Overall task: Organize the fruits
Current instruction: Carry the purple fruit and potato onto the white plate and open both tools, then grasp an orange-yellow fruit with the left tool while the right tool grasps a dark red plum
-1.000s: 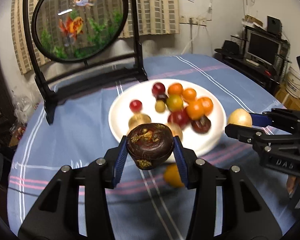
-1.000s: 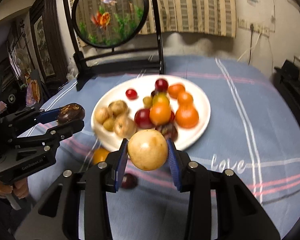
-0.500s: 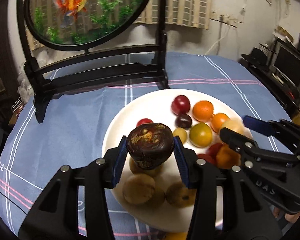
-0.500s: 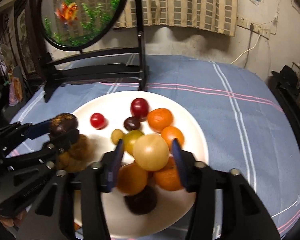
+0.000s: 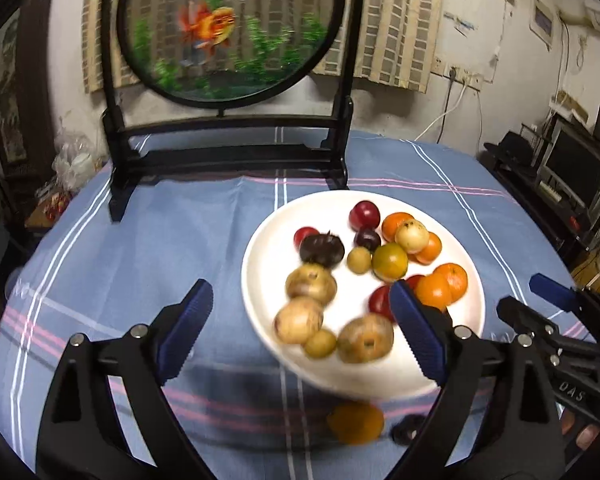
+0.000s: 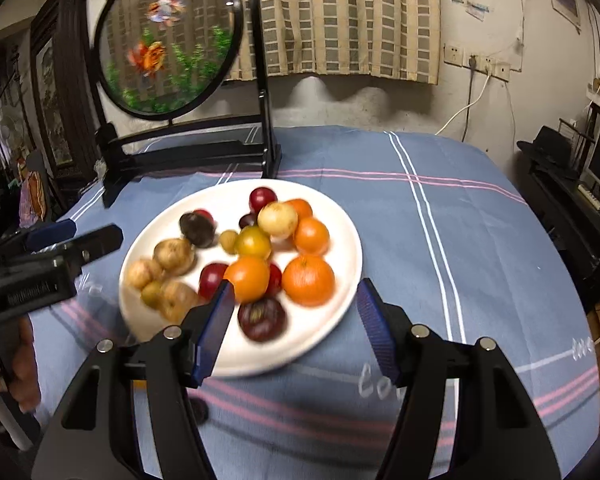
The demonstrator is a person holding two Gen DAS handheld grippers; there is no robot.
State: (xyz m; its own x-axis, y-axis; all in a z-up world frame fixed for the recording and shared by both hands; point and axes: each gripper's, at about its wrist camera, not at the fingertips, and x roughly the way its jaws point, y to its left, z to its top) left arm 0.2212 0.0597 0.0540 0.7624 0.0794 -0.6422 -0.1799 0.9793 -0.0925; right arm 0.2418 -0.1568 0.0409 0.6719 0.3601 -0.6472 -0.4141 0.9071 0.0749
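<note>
A white plate [image 5: 276,236] [image 6: 342,216] on the blue cloth holds several fruits: oranges, red plums and brown potato-like ones. A dark mangosteen [image 5: 322,249] [image 6: 198,229] lies at the plate's far left. A pale yellow fruit [image 5: 411,236] [image 6: 278,220] rests among the far oranges. My left gripper [image 5: 300,320] [image 6: 80,236] hovers at the plate's near-left edge, its jaws opening wide with nothing between them. My right gripper [image 6: 294,312] [image 5: 530,298] stands over the near-right rim, its jaws also opening and empty.
An orange fruit [image 5: 355,422] and a small dark fruit [image 5: 408,432] [image 6: 199,410] lie on the cloth in front of the plate. A round goldfish screen [image 5: 228,28] [image 6: 168,40] on a black stand sits at the table's back. Dark furniture lines the right wall.
Both grippers have let go and drawn back from the plate. The mangosteen now lies at the plate's far left and the pale fruit sits among the oranges.
</note>
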